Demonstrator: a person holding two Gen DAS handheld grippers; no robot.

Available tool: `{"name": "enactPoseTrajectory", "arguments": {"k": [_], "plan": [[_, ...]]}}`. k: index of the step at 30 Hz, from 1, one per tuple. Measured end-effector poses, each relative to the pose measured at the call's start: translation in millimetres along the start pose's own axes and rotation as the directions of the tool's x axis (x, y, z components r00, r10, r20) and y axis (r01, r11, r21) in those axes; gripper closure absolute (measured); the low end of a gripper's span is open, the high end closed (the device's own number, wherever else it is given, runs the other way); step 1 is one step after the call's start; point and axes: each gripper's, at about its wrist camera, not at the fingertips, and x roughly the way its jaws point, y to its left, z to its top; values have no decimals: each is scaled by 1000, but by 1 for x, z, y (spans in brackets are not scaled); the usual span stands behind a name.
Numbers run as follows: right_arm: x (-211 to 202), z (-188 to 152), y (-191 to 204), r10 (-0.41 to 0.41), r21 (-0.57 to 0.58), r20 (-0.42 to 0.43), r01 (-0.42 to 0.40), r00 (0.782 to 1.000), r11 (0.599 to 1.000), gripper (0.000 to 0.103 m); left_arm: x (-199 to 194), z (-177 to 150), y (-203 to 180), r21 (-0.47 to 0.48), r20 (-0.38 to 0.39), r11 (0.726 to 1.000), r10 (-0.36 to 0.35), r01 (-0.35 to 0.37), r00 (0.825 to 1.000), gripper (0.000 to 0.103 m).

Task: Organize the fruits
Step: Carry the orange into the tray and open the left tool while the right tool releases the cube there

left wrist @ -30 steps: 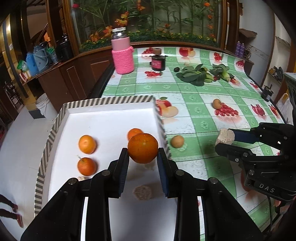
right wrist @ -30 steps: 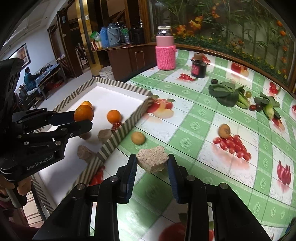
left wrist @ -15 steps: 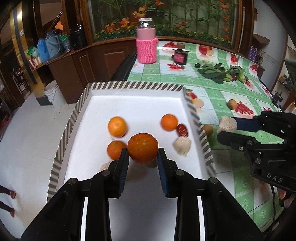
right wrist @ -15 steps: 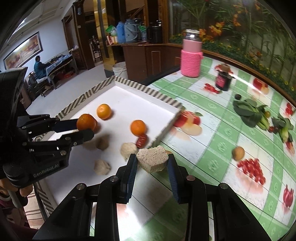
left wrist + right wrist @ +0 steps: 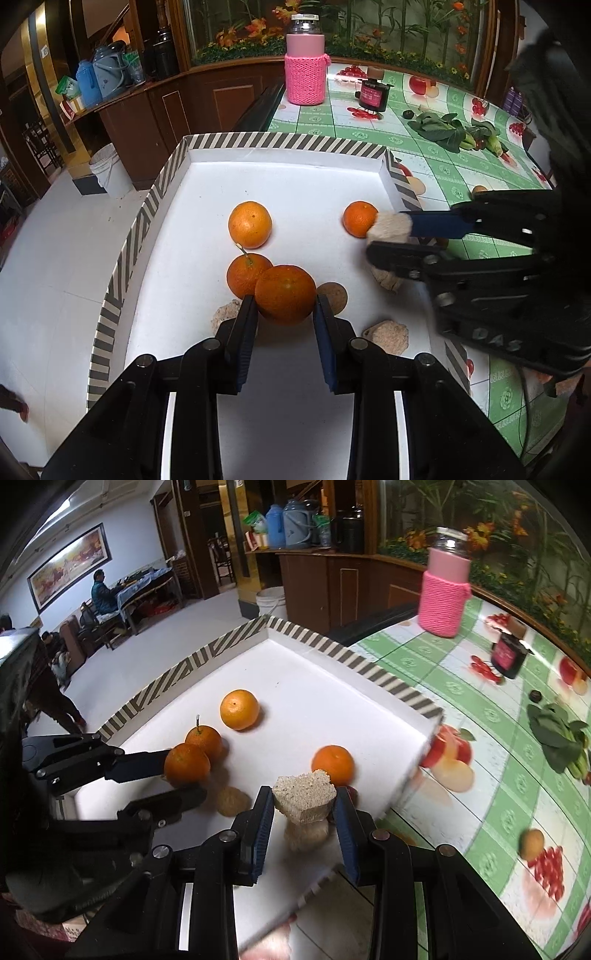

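Left gripper [image 5: 284, 314] nearest the lens, fingers clenched on an orange [image 5: 284, 294], held over the near middle of the tray [image 5: 280, 146]. Right gripper [image 5: 303, 806] clenched on a tan chunk [image 5: 304, 798], rough and spongy, kind unclear; it hangs over the tray's right side, just beside a loose orange [image 5: 332, 765].

Step in hand, as I judge it: setting both loads down inside the tray. To do it well:
- Lower the orange onto bare white floor, not onto the stemmed orange [image 5: 246, 274] that sits right behind it. It is round and will likely roll, so open only once it rests.
- The two grippers work close together; place one at a time to avoid a knock.
- Put the chunk with the other tan pieces, clear of the striped rim.

Count, near to far:
- Oranges: four. One held, three loose in the tray; the far-left one [image 5: 250, 224] stands apart.
- Tan pieces: one held, at least four lying in the tray's near half, partly hidden.
- On the table [image 5: 369, 129] beyond: two small brown round fruits, a heap of leafy greens [image 5: 443, 131], a dark jar [image 5: 373, 95], a pink-sleeved bottle [image 5: 306, 70].
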Motion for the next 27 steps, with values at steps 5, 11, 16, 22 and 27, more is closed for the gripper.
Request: {"name": "enactPoseTrajectory", "arguments": {"k": [5, 11, 16, 22, 27], "plan": [[13, 3, 4, 0, -17, -21, 0, 1000, 1000, 69, 2, 3, 2, -12, -4, 1000, 0, 0, 1000, 74], [13, -3, -2, 8, 7, -21, -8, 1000, 1000, 63, 3, 4, 0, -14, -2, 1000, 13, -13, 1000, 74], [-5, -10, -13, 11, 40, 11, -11, 1000, 999, 61, 2, 5, 1, -44, 3, 999, 3, -3, 1000, 37], [-38, -21, -22, -22, 69, 69, 18, 997, 997, 45, -3, 6, -1, -55, 27, 998, 19, -17, 999, 28], [-66, -37, -46, -56, 113, 103, 45, 993, 993, 37, -12, 8, -3, -76, 47, 997, 1, 3, 999, 28]]}}
